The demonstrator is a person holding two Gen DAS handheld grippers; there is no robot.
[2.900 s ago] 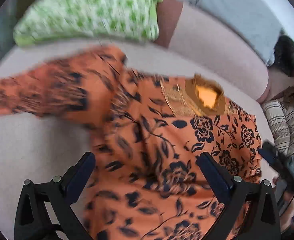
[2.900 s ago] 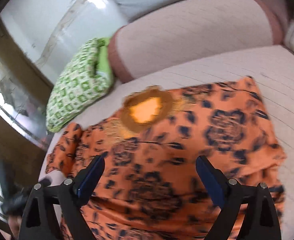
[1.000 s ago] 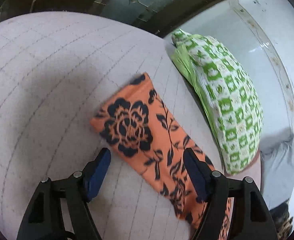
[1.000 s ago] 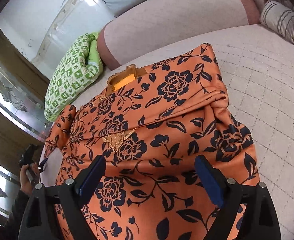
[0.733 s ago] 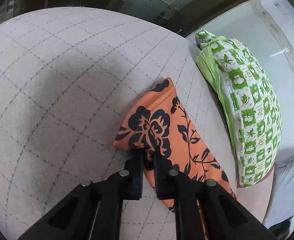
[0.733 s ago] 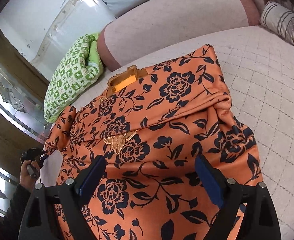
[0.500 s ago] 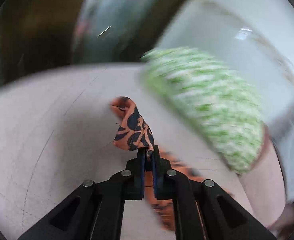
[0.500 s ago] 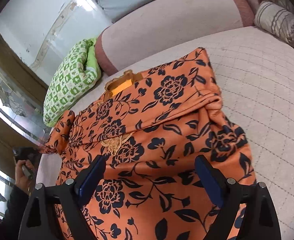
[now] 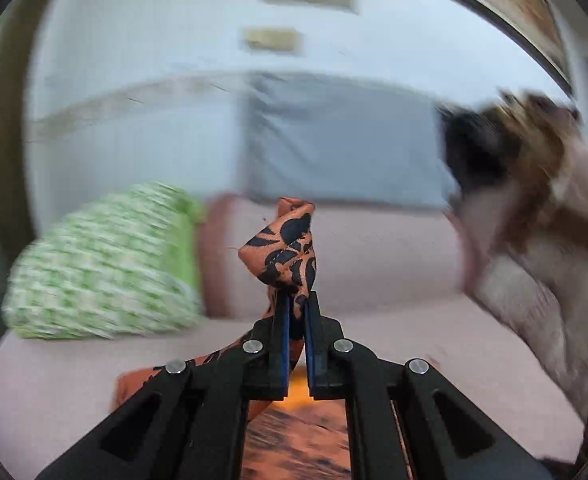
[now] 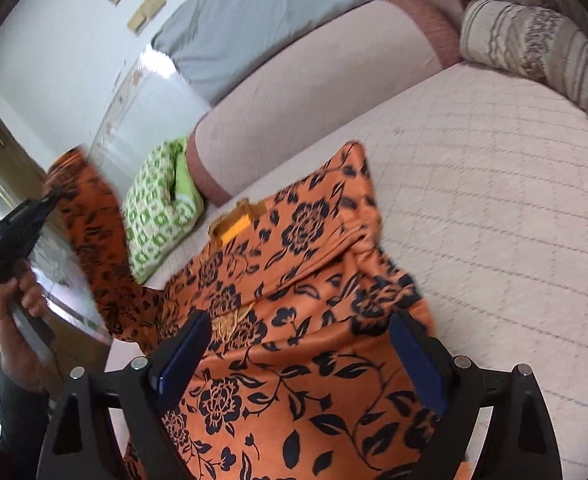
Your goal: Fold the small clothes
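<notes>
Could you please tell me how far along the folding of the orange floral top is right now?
Roughly midway. One side of the orange floral top already lies folded over its body. The left hand-held gripper is shut on the sleeve, raised off the bed. The right hand-held gripper is open above the top. Laying the sleeve over and folding lengthwise remain.

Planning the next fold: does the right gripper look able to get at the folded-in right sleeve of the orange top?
Probably yes: the right gripper hovers open over the orange top, and the folded-in sleeve lies uncovered ahead.
</notes>
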